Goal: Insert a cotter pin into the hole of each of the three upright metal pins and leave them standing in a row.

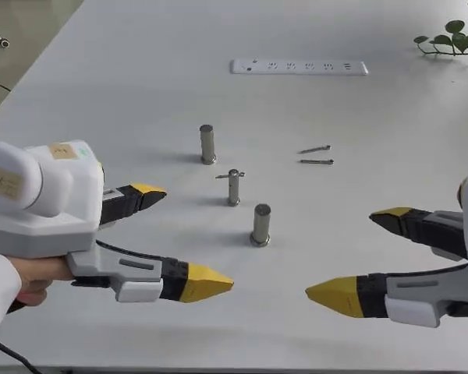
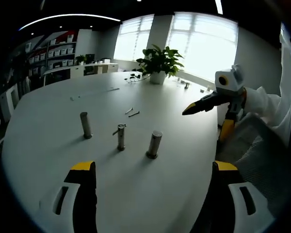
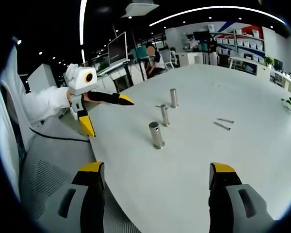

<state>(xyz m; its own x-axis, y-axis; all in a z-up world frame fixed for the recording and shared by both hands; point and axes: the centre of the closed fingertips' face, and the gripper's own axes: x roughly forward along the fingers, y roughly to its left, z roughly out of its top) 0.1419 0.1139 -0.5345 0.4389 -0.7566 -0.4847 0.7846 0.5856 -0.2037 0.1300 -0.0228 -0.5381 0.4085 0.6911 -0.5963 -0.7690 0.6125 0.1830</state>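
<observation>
Three upright metal pins stand in a slanted row on the white table: the far pin (image 1: 207, 144), the middle pin (image 1: 233, 188) with a cotter pin through its top, and the near pin (image 1: 260, 224). Two loose cotter pins (image 1: 316, 155) lie to the right of the row. My left gripper (image 1: 189, 235) hovers open at the near left, apart from the pins. My right gripper (image 1: 359, 253) hovers open at the near right. The left gripper view has the row (image 2: 121, 137) ahead; the right gripper view has it (image 3: 164, 116) too.
A white power strip (image 1: 299, 68) lies at the far side of the table. A small plant (image 1: 448, 39) sits at the far right corner. A potted plant (image 2: 157, 63) stands at the table's far end in the left gripper view.
</observation>
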